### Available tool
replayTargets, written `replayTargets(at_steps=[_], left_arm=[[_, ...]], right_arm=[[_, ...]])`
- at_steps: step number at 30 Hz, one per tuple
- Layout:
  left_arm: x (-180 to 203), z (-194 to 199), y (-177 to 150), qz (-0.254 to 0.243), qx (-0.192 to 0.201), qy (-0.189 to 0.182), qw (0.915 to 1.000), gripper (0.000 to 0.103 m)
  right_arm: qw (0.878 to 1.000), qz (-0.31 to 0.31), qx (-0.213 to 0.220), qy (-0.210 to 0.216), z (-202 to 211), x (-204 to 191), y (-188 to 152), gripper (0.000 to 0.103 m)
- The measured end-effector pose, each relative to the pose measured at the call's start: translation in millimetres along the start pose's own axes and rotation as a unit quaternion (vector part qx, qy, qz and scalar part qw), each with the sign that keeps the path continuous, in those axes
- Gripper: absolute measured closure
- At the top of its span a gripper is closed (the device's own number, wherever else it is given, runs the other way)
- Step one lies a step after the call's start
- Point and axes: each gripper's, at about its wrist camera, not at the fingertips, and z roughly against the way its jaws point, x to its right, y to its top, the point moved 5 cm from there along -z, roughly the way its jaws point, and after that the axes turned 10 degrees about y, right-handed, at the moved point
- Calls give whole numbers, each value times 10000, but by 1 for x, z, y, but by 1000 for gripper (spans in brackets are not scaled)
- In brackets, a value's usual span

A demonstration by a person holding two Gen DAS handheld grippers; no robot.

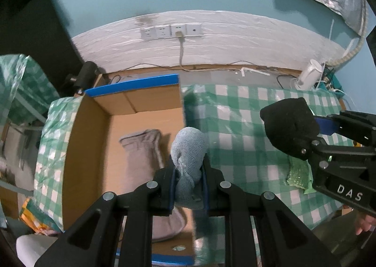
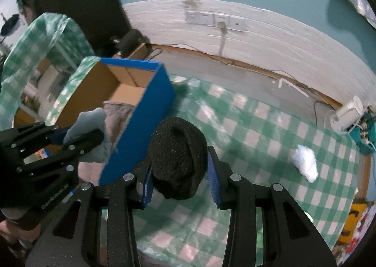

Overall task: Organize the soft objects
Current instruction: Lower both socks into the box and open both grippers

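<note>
My left gripper [image 1: 188, 173] is shut on a rolled light-blue sock [image 1: 188, 149] and holds it over the right wall of an open cardboard box [image 1: 89, 130] with blue outer sides. A grey-pink cloth [image 1: 143, 149] lies inside the box. My right gripper [image 2: 179, 173] is shut on a rolled black sock [image 2: 178, 156] above the green checked tablecloth [image 2: 258, 137], right of the box [image 2: 145, 123]. In the left wrist view the black sock [image 1: 290, 126] and right gripper [image 1: 317, 135] show at the right. In the right wrist view the left gripper [image 2: 77, 135] with the blue sock [image 2: 90, 123] shows at the left.
A white fluffy wad [image 2: 305, 163] lies on the cloth at the right. A green mesh piece [image 1: 298, 173] lies under the right gripper. A white device [image 1: 307, 76] and cables sit at the table's back right. The wall with sockets [image 1: 171, 30] is behind.
</note>
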Motion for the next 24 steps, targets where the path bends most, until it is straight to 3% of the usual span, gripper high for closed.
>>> replayTargets(at_steps=[11,24], left_arm=[[-59,-8,-16,423,-58,303,9986,85],[-108,-35,-41,780,-398,538,9947,84]], right_arm=[[9985,392,-142,343,-32,-64,20,64],[9952,701,-482,478,-78,-109,24,64]])
